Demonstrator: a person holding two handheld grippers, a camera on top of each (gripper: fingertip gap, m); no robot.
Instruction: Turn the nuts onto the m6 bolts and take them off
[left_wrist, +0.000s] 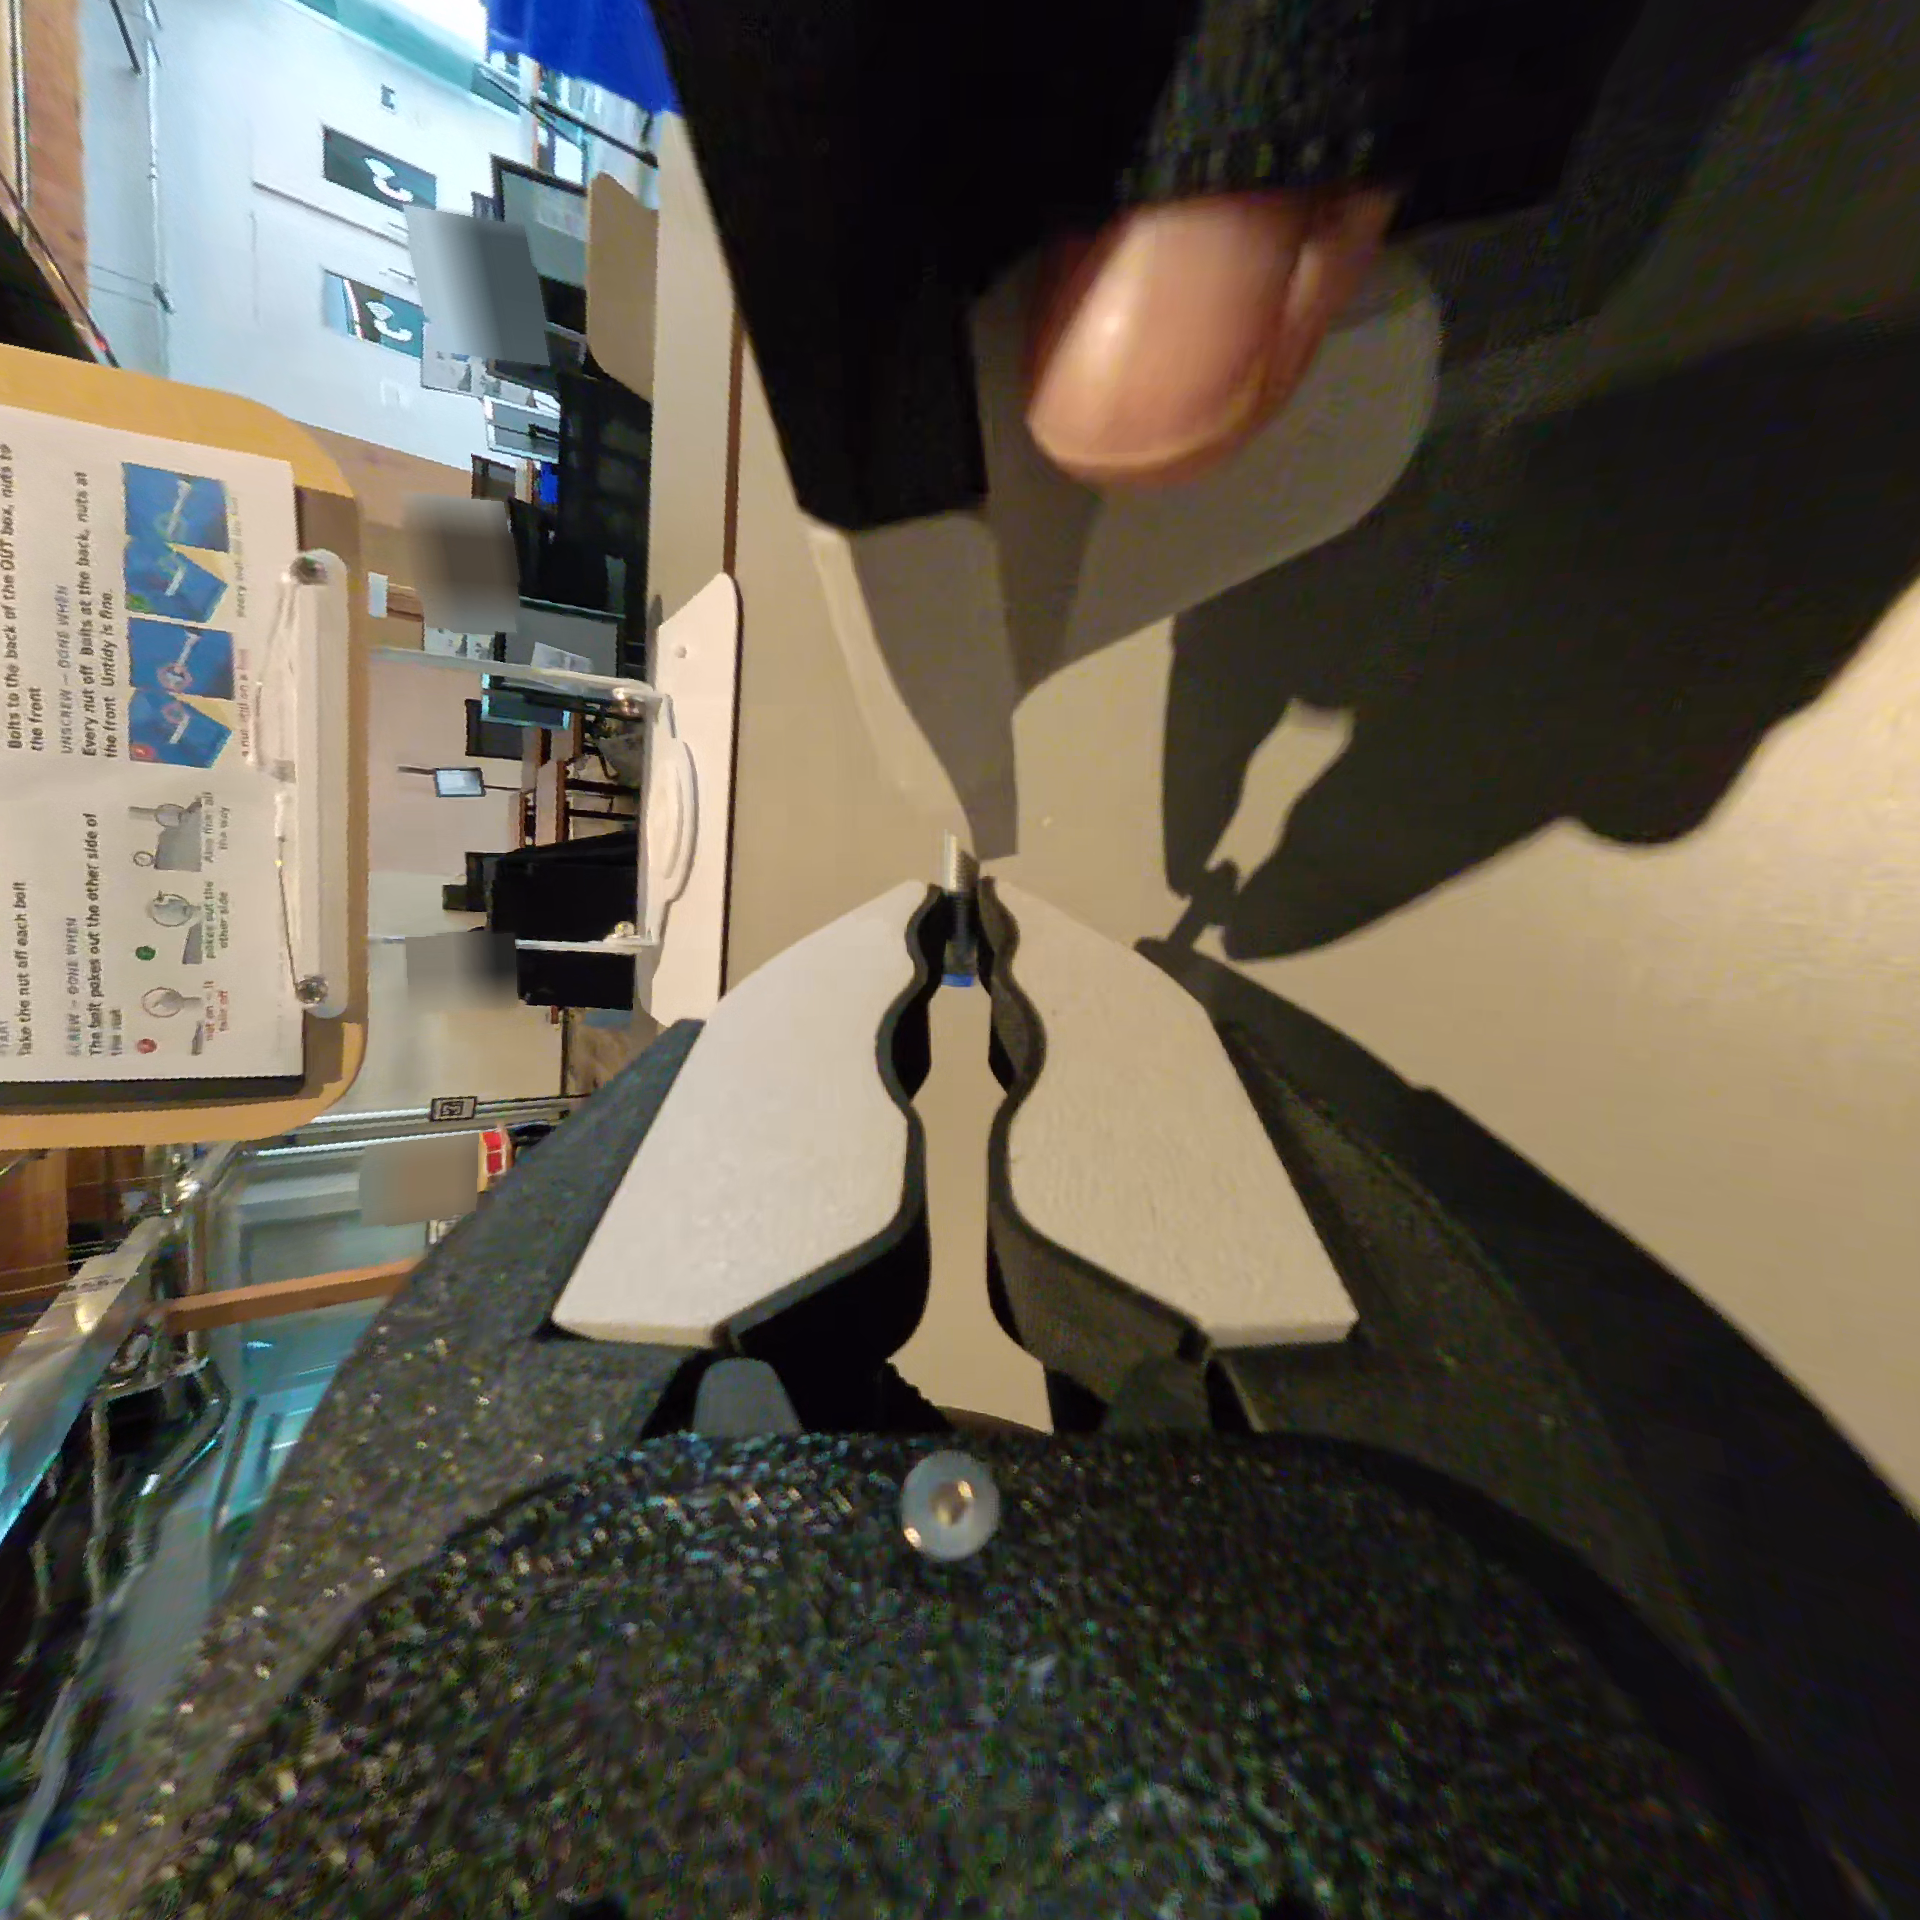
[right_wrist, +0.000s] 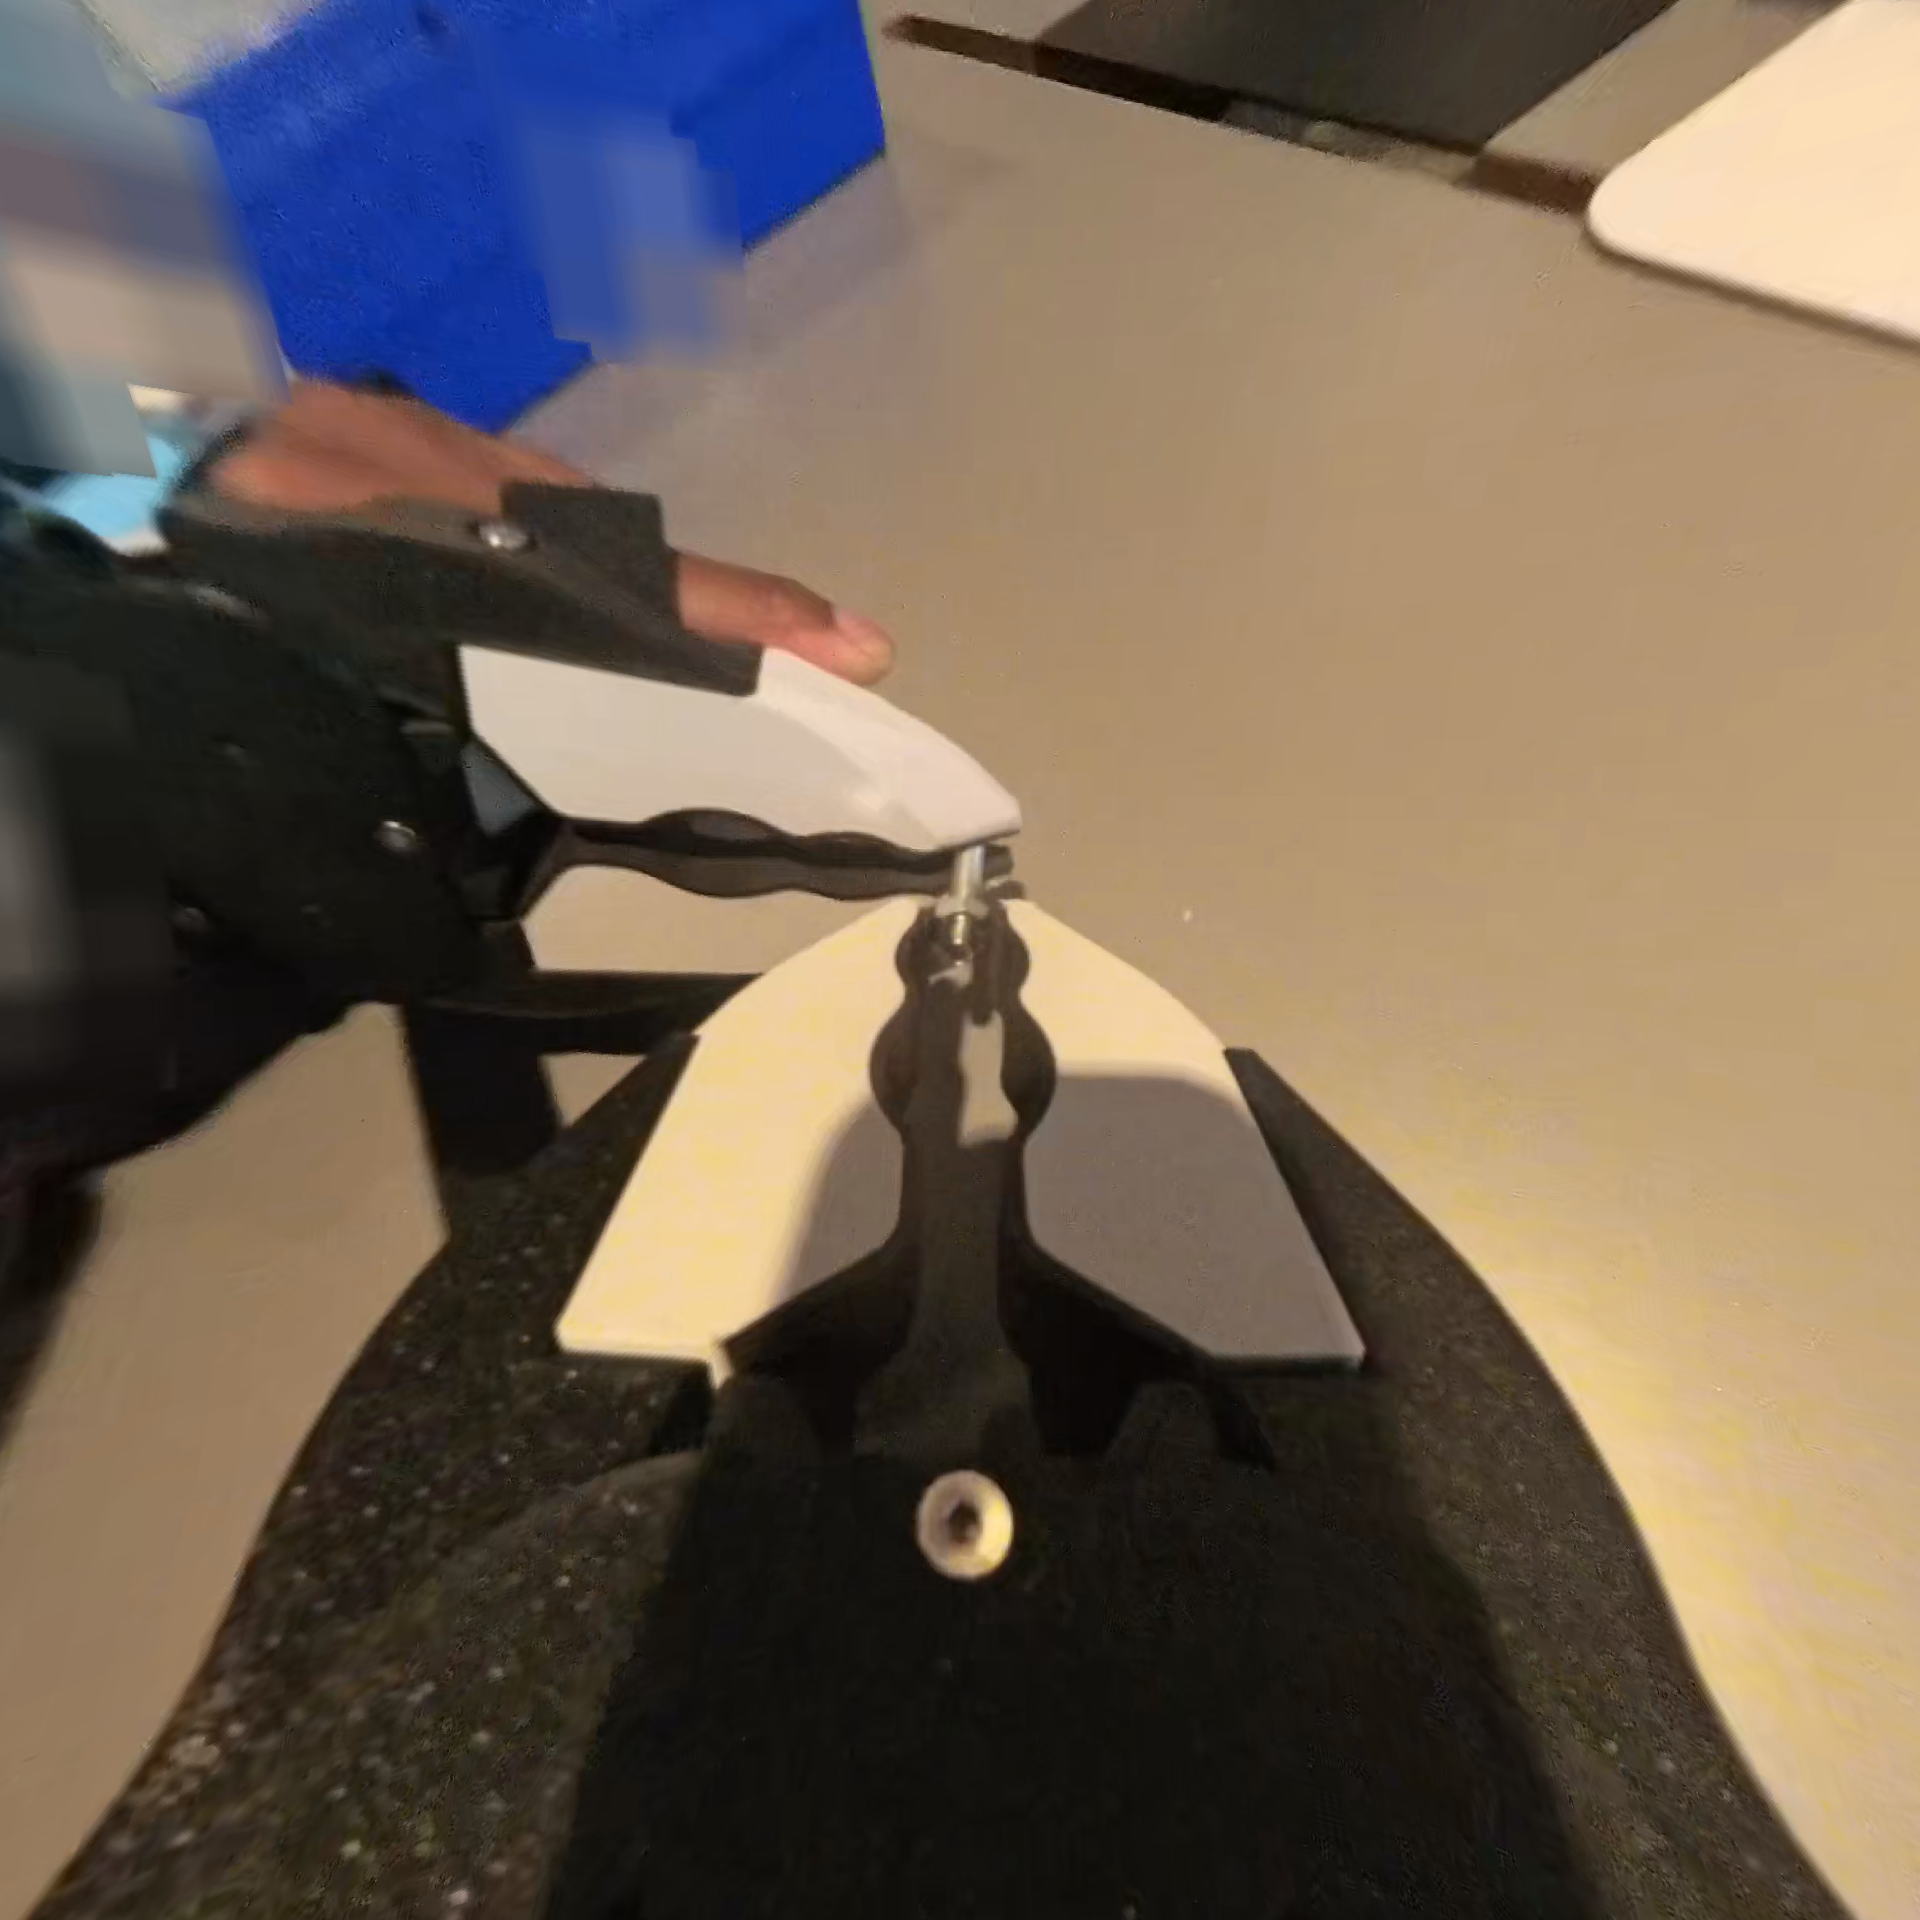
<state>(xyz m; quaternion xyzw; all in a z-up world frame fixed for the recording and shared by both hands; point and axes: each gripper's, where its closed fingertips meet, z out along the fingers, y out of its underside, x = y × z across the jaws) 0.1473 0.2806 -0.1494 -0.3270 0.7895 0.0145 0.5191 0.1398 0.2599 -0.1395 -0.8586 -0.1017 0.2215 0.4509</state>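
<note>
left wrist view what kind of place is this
Probably a workshop or lab bench set up for practice: an instruction sheet on a stand, a pale worktable, and shelving and desks behind.

Each tool has two pale, leaf-shaped fingers with wavy black inner pads, set in a speckled black body carrying one silver socket screw at 6 o'clock: left tool (left_wrist: 961, 914), right tool (right_wrist: 961, 940). The left hand (right_wrist: 416, 468), at 9 o'clock in the right wrist view, wears a black fingerless glove and dark wrist strap.
</note>
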